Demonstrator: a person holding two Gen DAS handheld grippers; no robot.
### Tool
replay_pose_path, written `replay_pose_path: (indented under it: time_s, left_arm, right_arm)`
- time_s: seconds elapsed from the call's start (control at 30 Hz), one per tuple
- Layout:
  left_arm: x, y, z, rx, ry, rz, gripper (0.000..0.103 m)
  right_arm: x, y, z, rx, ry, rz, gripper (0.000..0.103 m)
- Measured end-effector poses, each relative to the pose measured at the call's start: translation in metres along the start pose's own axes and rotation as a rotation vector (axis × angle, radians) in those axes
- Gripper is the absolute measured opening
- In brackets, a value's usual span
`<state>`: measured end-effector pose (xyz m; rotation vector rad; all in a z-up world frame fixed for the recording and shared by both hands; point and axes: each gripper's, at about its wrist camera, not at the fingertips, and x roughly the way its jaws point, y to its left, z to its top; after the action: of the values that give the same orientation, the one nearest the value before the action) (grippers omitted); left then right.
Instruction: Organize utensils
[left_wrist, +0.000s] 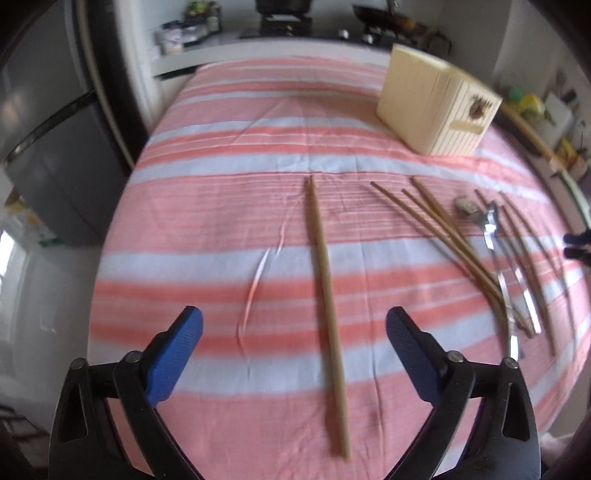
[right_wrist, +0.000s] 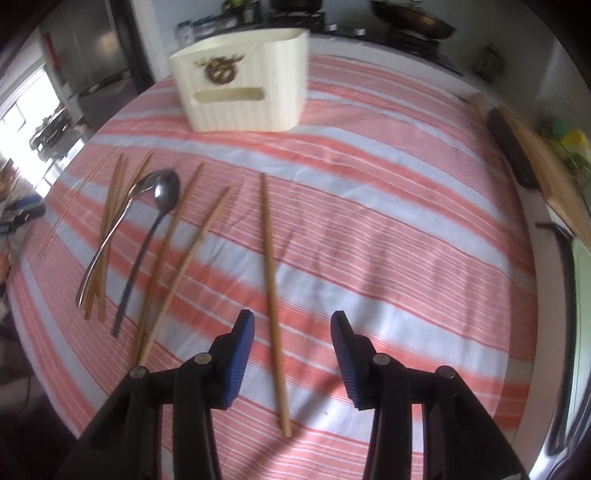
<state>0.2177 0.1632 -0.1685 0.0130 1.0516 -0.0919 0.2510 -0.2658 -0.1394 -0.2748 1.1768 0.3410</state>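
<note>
A single wooden chopstick (left_wrist: 327, 306) lies lengthwise on the striped cloth between my left gripper's (left_wrist: 294, 326) open blue pads. In the right wrist view another lone chopstick (right_wrist: 272, 291) lies between my right gripper's (right_wrist: 291, 332) open pads. A cream utensil box (left_wrist: 436, 107) stands at the far side, also seen in the right wrist view (right_wrist: 243, 81). Several chopsticks (left_wrist: 439, 229) and metal spoons (left_wrist: 495, 236) lie to the right in the left view, and chopsticks (right_wrist: 173, 254) and spoons (right_wrist: 155, 206) to the left in the right view. Both grippers are empty.
The table wears a pink and white striped cloth (left_wrist: 229, 206). A grey fridge (left_wrist: 48, 122) stands to the left. A kitchen counter with pots (right_wrist: 406, 22) runs behind the table. A wooden board (right_wrist: 543, 158) lies at the right edge.
</note>
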Motion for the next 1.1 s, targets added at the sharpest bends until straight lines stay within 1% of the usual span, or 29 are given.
replay_pose_path:
  time_s: [0.03,0.1,0.17,0.2,0.27,0.37,0.4,0.43,0.47,0.5,0.53,0.57,0.6,0.63,0.7,0.77,0.8,0.93,0.97,1.03,1.07,1.1]
  left_arm:
    - [0.009,-0.003,0.007,0.023,0.014,0.011,0.090]
    - [0.027,-0.005,0.019,0.047,0.042,0.026,0.088]
    - [0.041,0.001,0.027,0.039,0.071,0.034,0.083]
    - [0.047,0.003,0.030,0.031,0.082,0.027,0.082]
    - [0.051,0.008,0.036,0.014,0.077,0.014,0.081]
    - [0.055,0.012,0.047,0.012,0.086,0.016,0.069]
    - [0.056,0.012,0.050,0.014,0.089,0.015,0.062]
    - [0.057,0.011,0.055,0.019,0.093,0.014,0.053]
    - [0.058,0.010,0.059,0.023,0.097,0.014,0.049]
    - [0.061,0.007,0.064,0.027,0.100,0.016,0.039]
    - [0.063,0.006,0.069,0.034,0.102,0.011,0.027]
    - [0.065,0.003,0.072,0.036,0.103,0.001,0.020]
    - [0.068,0.002,0.076,0.035,0.103,-0.016,0.008]
    - [0.070,0.001,0.079,0.031,0.102,-0.020,0.007]
    - [0.071,0.000,0.083,0.021,0.095,-0.018,0.005]
    - [0.067,-0.001,0.085,0.001,0.077,-0.014,0.005]
    - [0.059,0.000,0.085,-0.016,0.055,-0.018,0.005]
    - [0.016,0.003,0.086,-0.044,-0.041,-0.043,0.004]
    - [0.007,0.003,0.086,-0.045,-0.061,-0.049,0.005]
    - [-0.024,0.002,0.082,-0.049,-0.128,-0.069,0.005]
    - [-0.033,0.001,0.082,-0.048,-0.145,-0.078,0.005]
    - [-0.050,0.000,0.079,-0.047,-0.177,-0.094,0.005]
  right_arm:
    - [0.002,0.006,0.006,-0.024,0.012,0.010,0.044]
    - [0.007,0.014,0.019,-0.065,0.019,0.003,0.044]
    - [0.014,0.020,0.031,-0.098,0.026,-0.026,0.044]
    - [0.020,0.020,0.036,-0.102,0.041,-0.024,0.044]
    - [0.034,0.018,0.045,-0.100,0.062,-0.015,0.044]
    - [0.053,0.015,0.061,-0.096,0.080,-0.003,0.042]
    - [0.061,0.016,0.068,-0.096,0.081,-0.001,0.039]
    - [0.068,0.016,0.074,-0.098,0.083,0.002,0.037]
    - [0.076,0.018,0.083,-0.100,0.087,0.001,0.033]
    - [0.084,0.020,0.089,-0.102,0.093,0.002,0.029]
    - [0.088,0.021,0.095,-0.102,0.090,0.000,0.028]
    - [0.092,0.024,0.104,-0.100,0.076,0.000,0.019]
    - [0.095,0.028,0.111,-0.103,0.076,0.004,0.010]
    - [0.098,0.031,0.117,-0.109,0.076,0.000,0.006]
    - [0.102,0.036,0.124,-0.116,0.077,-0.017,0.005]
    - [0.101,0.037,0.129,-0.090,0.070,-0.017,0.005]
    - [0.097,0.036,0.130,-0.066,0.051,-0.017,0.005]
    - [0.054,0.030,0.130,0.004,-0.071,0.007,0.005]
    - [0.036,0.031,0.128,0.008,-0.108,0.010,0.005]
    - [0.005,0.034,0.123,0.002,-0.166,0.018,0.005]
    - [-0.012,0.037,0.119,-0.005,-0.192,0.021,0.005]
    - [-0.021,0.036,0.119,-0.011,-0.210,0.021,0.005]
